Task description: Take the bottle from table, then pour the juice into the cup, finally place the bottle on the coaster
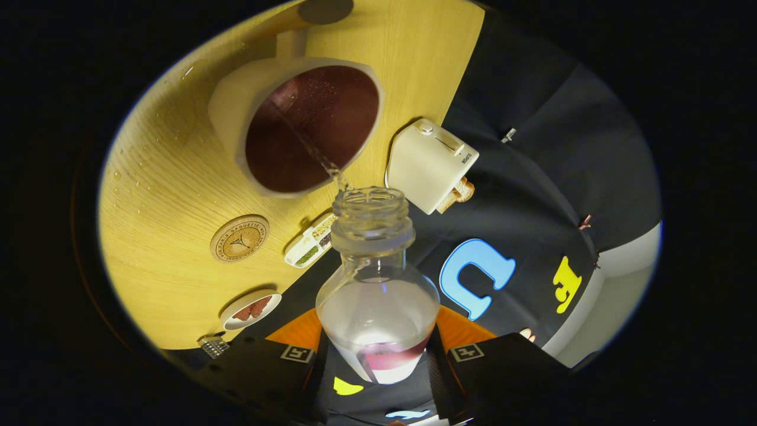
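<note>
Nearest the camera, the gripper (378, 355) was seen at six o'clock, its two fingers (295, 361) pressed against the opposite sides of a clear plastic bottle (378, 307), so that the bottle was clamped between them. Square printed markers were carried on the upper faces of both fingers. The bottle was held tilted, its uncapped threaded neck directed away from the fingers toward twelve o'clock, and only a small remainder of reddish juice was left in its lower part (most of the body looked misted and pale). From the mouth a thin stream of liquid (322, 157) was seen running toward eleven o'clock into a white cup (227, 112), whose inside was already darkened by red juice. The cup stood on a light wooden table (165, 195), beyond the bottle's mouth.

At nine o'clock from the bottle's neck a round wooden coaster (239, 238) with an engraved emblem was lying flat on the table, apart from the cup and bare. Between the coaster and the bottle's neck a small white compartmented box (310, 241) holding seeds or grains was seen. Toward eight o'clock, closer to the fingers, a small white dish (251, 309) with a reddish motif was resting near the table's edge. At one o'clock from the bottle's mouth a white toaster (430, 163) was placed, with bread showing at its slot. Water droplets (133, 177) were scattered on the wood at ten o'clock.
</note>
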